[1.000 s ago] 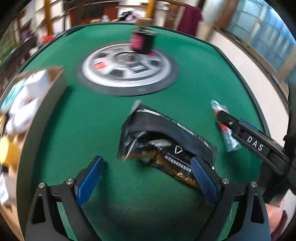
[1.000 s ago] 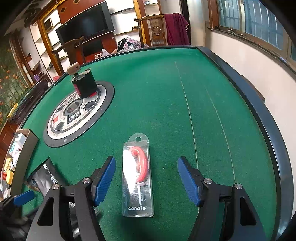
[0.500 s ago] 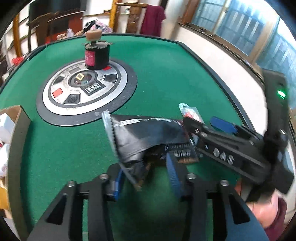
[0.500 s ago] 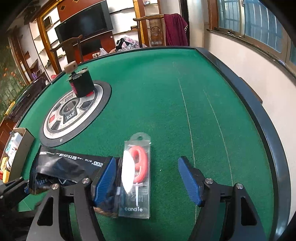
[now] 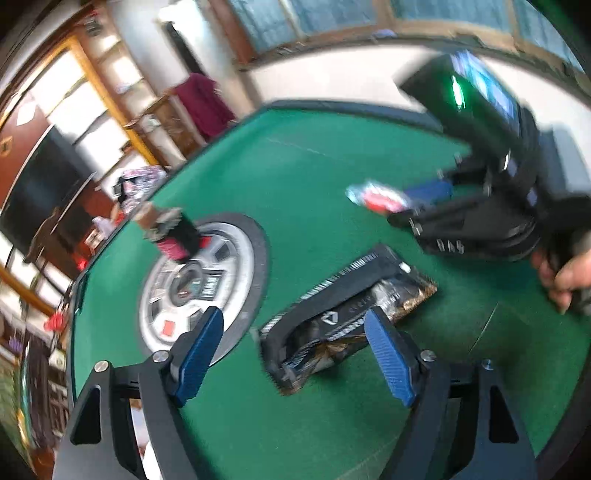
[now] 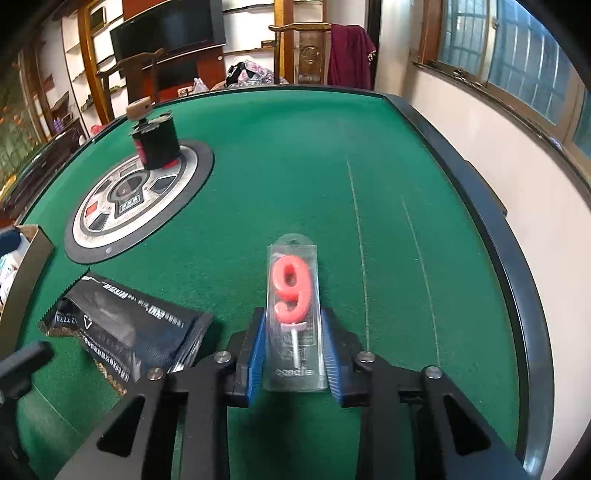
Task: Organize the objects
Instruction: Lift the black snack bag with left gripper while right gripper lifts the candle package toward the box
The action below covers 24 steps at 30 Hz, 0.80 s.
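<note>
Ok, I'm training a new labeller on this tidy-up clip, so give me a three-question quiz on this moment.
1. True or false: the black snack pouch lies flat on the green table.
2. What do the right tongs have between their pads? A) the black jar B) the candle pack C) nothing
3. Fill in: the candle inside the pack is shaped like the digit ____.

Key: 1 true, with the left tongs opening around it without pressing it. 2 B, jaws closing on its sides. 3 nine.

A maroon garment point(image 6: 349, 55) hangs on a wooden chair point(image 6: 306, 48) behind the green table point(image 6: 280, 147), beside a dark television point(image 6: 168, 27).
</note>
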Motion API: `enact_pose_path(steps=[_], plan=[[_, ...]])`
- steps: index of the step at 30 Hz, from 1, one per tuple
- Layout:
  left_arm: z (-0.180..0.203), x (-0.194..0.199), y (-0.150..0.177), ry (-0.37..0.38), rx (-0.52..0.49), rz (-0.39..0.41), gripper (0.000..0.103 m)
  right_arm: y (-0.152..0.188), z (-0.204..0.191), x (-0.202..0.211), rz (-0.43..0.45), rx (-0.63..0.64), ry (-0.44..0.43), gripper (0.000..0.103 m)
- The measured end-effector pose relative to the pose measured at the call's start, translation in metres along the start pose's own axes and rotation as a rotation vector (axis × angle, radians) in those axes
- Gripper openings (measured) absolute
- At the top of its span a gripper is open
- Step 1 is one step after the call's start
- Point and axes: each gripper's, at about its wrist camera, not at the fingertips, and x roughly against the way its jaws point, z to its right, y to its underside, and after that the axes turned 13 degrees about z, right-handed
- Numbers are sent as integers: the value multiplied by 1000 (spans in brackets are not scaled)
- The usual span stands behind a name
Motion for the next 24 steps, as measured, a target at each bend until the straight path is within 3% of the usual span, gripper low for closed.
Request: enact_pose_path(steps=[4, 7, 8, 10, 11, 19, 24], plan=[[27, -27, 7, 52, -155, -30, 80, 0, 0, 0, 21, 9, 13, 31], [34, -36, -1, 82, -185, -24, 81, -3, 2, -2, 26, -3, 6, 31], [32, -40, -3, 90, -165, -39, 79, -3, 4, -2, 27, -9, 3, 31], [23, -43, -4, 190, -53, -91, 52, -5, 8, -4, 29, -25, -4, 31], [23, -42, -3, 211, -22, -101, 45, -6, 9, -4, 29, -31, -7, 31], [0, -15, 23, 153, 172, -81, 36, -6, 5, -6, 36, 10, 12, 31], [-8, 28, 37, 73, 261, -45, 35, -5, 9, -4, 39, -21, -5, 30]])
